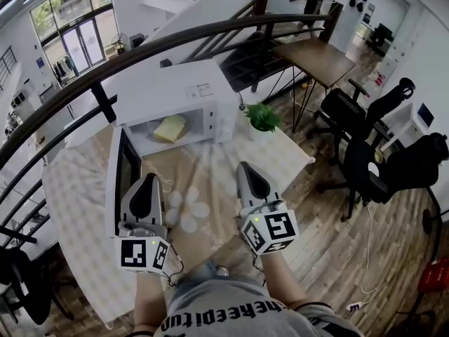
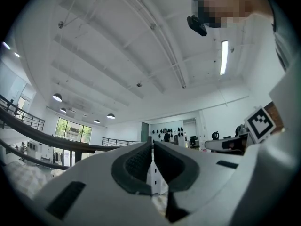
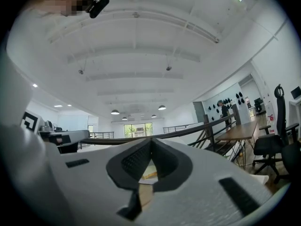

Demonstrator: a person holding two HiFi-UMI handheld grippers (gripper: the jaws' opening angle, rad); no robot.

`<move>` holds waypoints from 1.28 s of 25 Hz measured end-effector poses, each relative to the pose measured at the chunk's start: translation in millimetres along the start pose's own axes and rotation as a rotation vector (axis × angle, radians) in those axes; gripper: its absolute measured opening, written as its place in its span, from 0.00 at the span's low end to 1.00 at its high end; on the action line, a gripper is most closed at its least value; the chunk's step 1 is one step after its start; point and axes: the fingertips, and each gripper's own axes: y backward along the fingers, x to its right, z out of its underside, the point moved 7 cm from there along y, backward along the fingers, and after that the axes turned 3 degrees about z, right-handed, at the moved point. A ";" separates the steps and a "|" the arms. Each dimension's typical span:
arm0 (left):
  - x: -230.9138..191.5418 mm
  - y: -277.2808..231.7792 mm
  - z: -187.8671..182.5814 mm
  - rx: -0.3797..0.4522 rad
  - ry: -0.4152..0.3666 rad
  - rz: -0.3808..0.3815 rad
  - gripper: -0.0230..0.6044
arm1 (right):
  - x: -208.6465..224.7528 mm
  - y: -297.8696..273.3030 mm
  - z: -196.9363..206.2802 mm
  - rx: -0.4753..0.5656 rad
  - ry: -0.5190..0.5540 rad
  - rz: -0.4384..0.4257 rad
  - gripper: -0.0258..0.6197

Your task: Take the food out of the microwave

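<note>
Already the microwave (image 1: 175, 90) has its door (image 1: 127, 174) swung open, so the yellow food (image 1: 170, 128) inside it is reachable. In front of the microwave, the left gripper (image 1: 149, 179) and the right gripper (image 1: 245, 167) are both clenched and hold nothing.

Microwave (image 1: 175, 97) stands at the far side of the tabletop (image 1: 217, 163); its door (image 1: 121, 181) hangs open to the left. Food (image 1: 170, 128) lies inside the cavity. Potted plant (image 1: 262, 116) sits just right of the microwave, on the same tabletop. Left hand-held gripper (image 1: 149, 180) is on the near side, beside the door. Right hand-held gripper (image 1: 245, 167) is to its right, before the plant. Railing (image 1: 210, 30) runs behind. Office chairs (image 1: 351, 125) stand on the floor, right.
</note>
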 end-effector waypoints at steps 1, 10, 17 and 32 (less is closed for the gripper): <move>-3.6 -5.0 0.6 0.001 0.000 0.002 0.06 | 0.8 -6.5 -0.9 0.001 0.004 0.001 0.05; -33.8 -36.1 19.6 -0.027 0.013 0.005 0.06 | -1.8 -60.4 9.6 -0.029 0.022 -0.015 0.05; -53.8 -51.0 47.3 -0.074 0.062 0.017 0.06 | -9.2 -91.2 41.2 -0.105 0.035 -0.033 0.05; -76.7 -52.9 82.2 -0.099 0.087 0.014 0.06 | -37.6 -142.4 114.9 -0.268 0.262 -0.159 0.05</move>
